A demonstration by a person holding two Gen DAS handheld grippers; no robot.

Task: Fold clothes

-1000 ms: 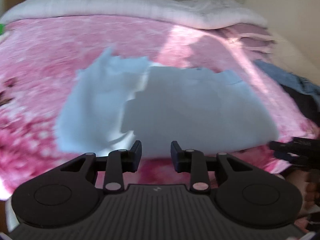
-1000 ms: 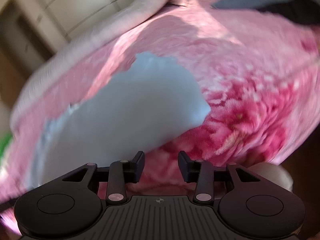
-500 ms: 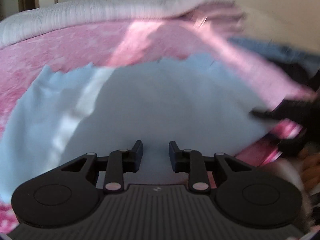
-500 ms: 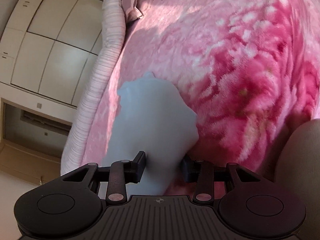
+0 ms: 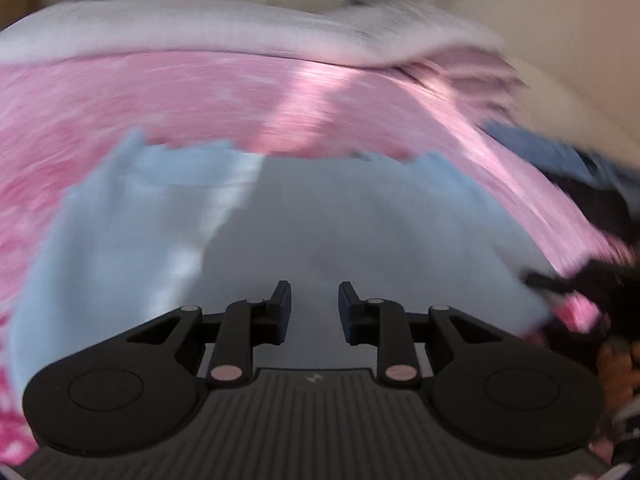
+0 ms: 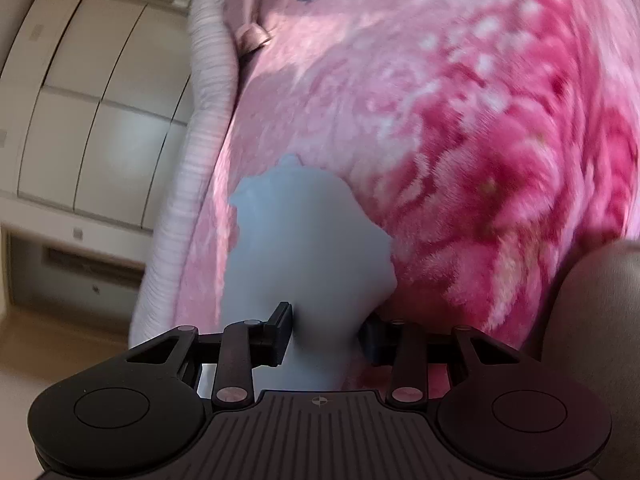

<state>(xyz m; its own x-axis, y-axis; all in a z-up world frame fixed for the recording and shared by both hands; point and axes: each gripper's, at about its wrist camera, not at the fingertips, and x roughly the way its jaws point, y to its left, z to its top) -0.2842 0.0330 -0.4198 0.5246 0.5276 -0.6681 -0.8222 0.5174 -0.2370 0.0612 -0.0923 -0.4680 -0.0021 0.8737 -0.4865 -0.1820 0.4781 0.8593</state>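
Note:
A light blue garment (image 5: 360,232) lies spread on the pink floral blanket (image 5: 180,92). My left gripper (image 5: 314,304) is open and sits low over the garment's near middle, with cloth showing between the fingers. In the right wrist view the same blue garment (image 6: 308,240) runs up between my right gripper's (image 6: 326,326) open jaws, which stand on either side of a corner of it. The right gripper (image 5: 560,280) also shows as a dark blurred shape at the garment's right edge in the left wrist view.
A rolled whitish quilt (image 5: 240,28) lies along the far side of the bed. Dark blue and black clothes (image 5: 568,168) are piled at the right. White cupboard doors (image 6: 80,100) stand beyond the bed. A rounded brown shape (image 6: 600,320) sits by the right gripper.
My left gripper has moved forward over the garment. My right gripper has swung and closed in on the garment's corner, so the cloth now sits between its jaws.

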